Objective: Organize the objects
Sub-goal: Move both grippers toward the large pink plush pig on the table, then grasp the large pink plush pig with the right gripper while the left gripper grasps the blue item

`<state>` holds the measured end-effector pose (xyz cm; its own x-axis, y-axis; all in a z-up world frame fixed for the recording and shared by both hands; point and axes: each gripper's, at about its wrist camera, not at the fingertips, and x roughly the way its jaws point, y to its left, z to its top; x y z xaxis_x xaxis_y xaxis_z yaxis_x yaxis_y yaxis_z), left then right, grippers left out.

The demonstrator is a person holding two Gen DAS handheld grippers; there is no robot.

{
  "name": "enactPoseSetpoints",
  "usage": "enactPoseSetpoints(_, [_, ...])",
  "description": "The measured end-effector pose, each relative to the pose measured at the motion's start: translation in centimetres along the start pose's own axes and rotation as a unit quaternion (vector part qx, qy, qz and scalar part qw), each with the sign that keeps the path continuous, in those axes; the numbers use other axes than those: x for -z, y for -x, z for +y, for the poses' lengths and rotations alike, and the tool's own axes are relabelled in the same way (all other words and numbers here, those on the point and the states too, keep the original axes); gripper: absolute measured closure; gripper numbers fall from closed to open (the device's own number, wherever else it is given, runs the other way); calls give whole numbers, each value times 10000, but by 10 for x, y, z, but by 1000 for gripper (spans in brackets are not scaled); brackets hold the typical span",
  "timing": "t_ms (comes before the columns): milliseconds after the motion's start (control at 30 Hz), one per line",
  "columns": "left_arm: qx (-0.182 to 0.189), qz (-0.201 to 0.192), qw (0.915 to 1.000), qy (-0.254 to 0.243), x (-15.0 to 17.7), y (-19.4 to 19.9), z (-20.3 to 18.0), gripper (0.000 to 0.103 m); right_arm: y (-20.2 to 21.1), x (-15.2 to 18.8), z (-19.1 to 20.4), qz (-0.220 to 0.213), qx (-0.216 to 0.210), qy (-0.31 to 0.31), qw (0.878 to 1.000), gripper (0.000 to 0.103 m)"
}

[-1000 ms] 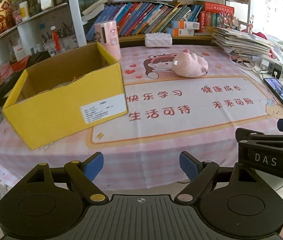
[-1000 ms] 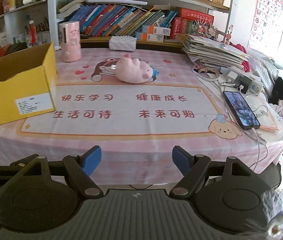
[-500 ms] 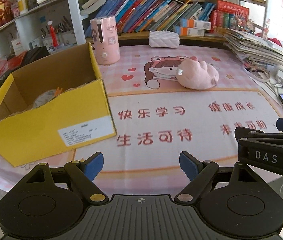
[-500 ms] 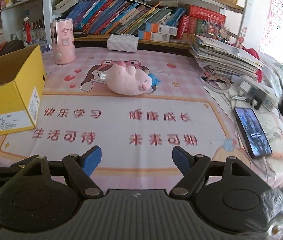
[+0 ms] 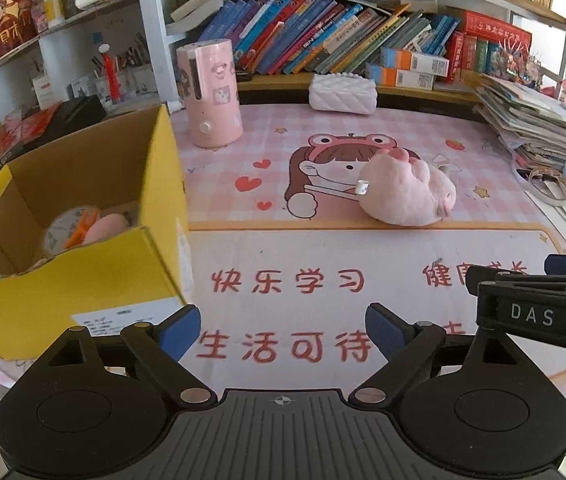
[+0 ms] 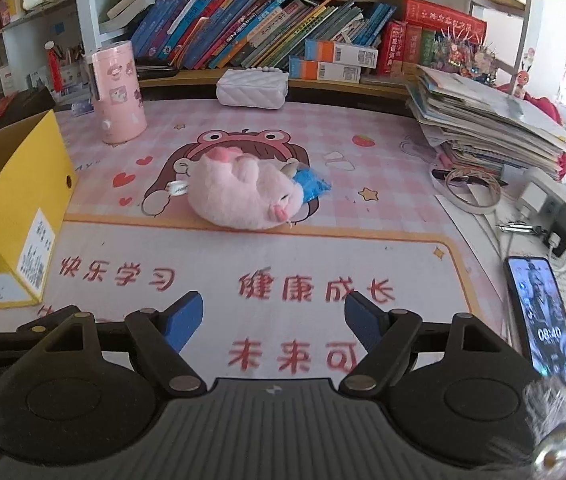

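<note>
A pink plush pig (image 5: 407, 194) (image 6: 243, 196) lies on its back in the middle of the pink desk mat, with a small blue packet (image 6: 310, 185) against its far side. A yellow cardboard box (image 5: 83, 240) (image 6: 15, 200) stands open at the left, holding a pink plush and a round item with an orange clip (image 5: 83, 226). My left gripper (image 5: 283, 334) is open and empty, low over the mat, beside the box. My right gripper (image 6: 274, 320) is open and empty, in front of the pig. Its body shows at the right of the left wrist view (image 5: 535, 312).
A pink cylinder device (image 5: 211, 92) (image 6: 117, 92) and a white quilted pouch (image 5: 343, 90) (image 6: 253, 88) stand at the back by the bookshelf. A paper stack (image 6: 491, 124), a power strip (image 6: 563, 212) and a phone (image 6: 541, 312) lie at the right.
Both grippers have moved forward over the table toward the pig; box and pig appear larger. The box's inside has come into the left wrist view. Both jaws stay open.
</note>
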<state>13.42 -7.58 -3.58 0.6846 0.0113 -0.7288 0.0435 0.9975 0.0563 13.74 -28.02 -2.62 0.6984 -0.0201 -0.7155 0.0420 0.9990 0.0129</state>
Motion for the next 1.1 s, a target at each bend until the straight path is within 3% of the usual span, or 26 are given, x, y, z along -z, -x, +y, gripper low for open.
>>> enactPoseSetpoints(300, [-167,202,9996,-128,-10,-20,-25,11,-31,-23,-24,-19,-389,100,9992,25])
enactPoseSetpoints(500, [-291,342,9990,-50,-11,-27,-27,11,-62,-44,-19,-58,-581,979,9935,21])
enactPoseSetpoints(900, [-370,433,9984,-47,-15,-35,-34,11,-117,-63,17,-310,-887,2809,9551,12])
enactPoseSetpoints(1067, [-363,411,9985,-86,-18,-38,-37,11,-142,-67,24,-284,-724,3212,9438,14])
enactPoseSetpoints(1100, [-363,412,9984,-94,-19,-39,-38,11,-146,-67,25,-265,-674,3250,9429,19])
